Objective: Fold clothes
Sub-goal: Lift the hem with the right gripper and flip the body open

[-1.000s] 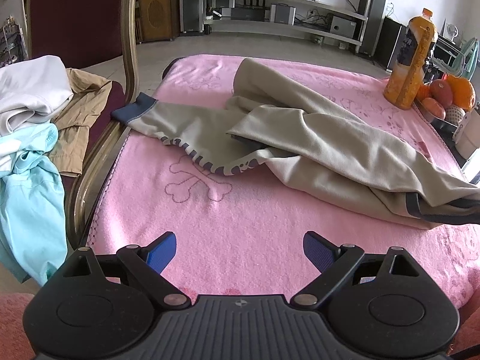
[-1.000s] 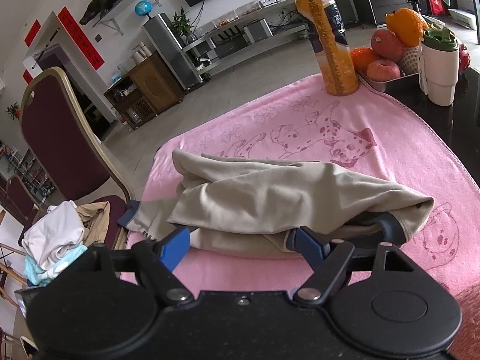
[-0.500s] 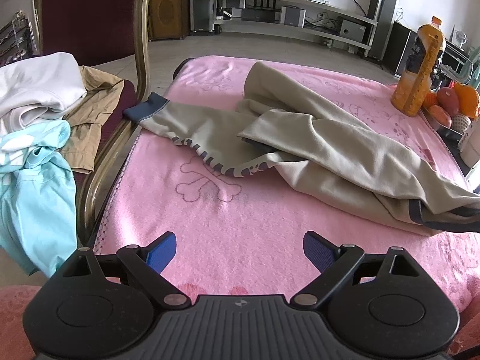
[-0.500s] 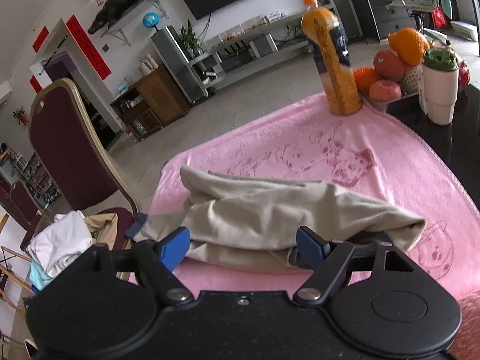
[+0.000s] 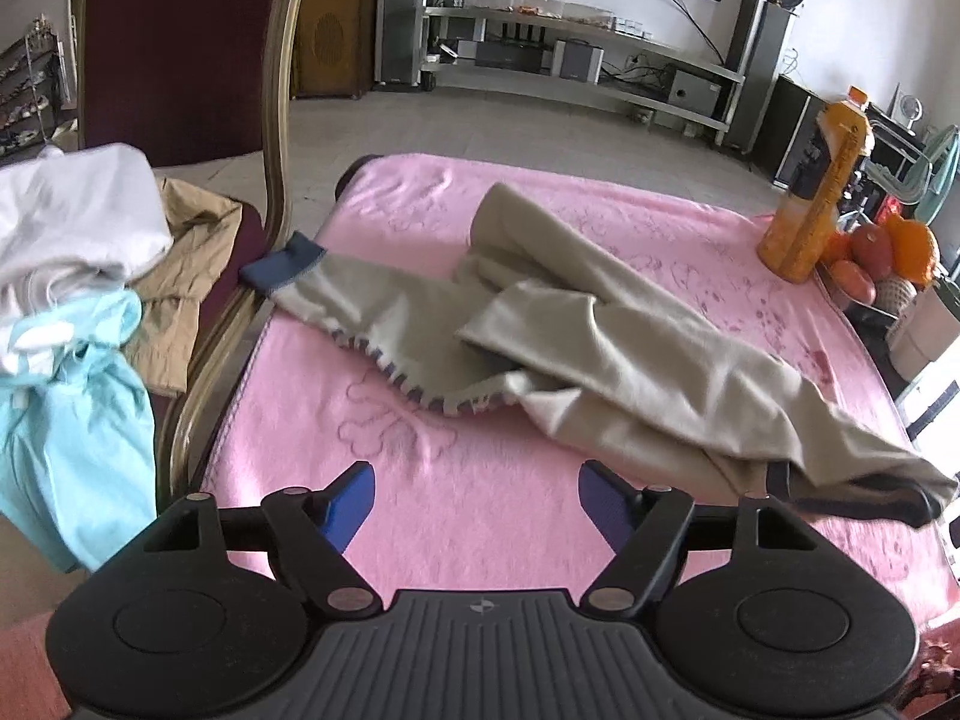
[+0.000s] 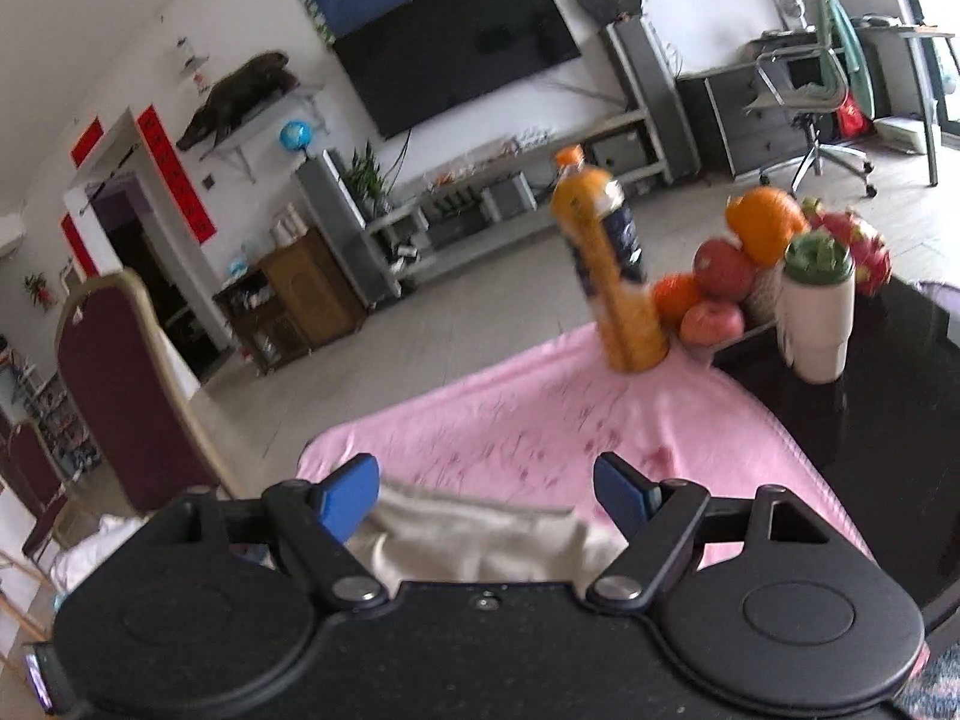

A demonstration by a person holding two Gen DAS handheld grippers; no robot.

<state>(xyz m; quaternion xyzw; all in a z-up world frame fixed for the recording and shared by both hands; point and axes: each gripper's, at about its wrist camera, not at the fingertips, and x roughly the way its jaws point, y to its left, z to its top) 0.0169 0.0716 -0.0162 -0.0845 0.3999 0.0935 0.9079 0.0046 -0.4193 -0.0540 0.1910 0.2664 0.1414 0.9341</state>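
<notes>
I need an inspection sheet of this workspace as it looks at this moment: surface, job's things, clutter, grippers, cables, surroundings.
Surface: pink towel spread over the table.
Job's things: beige garment lying crumpled, unfolded, its navy cuff at the table edge near the chair.
Clutter: orange juice bottle, fruit bowl, white tumbler; clothes pile on the chair.
Grippers: left gripper and right gripper both have open jaws, holding nothing.
Cables: wires below the wall television.
Surroundings: maroon chair, media shelf.
</notes>
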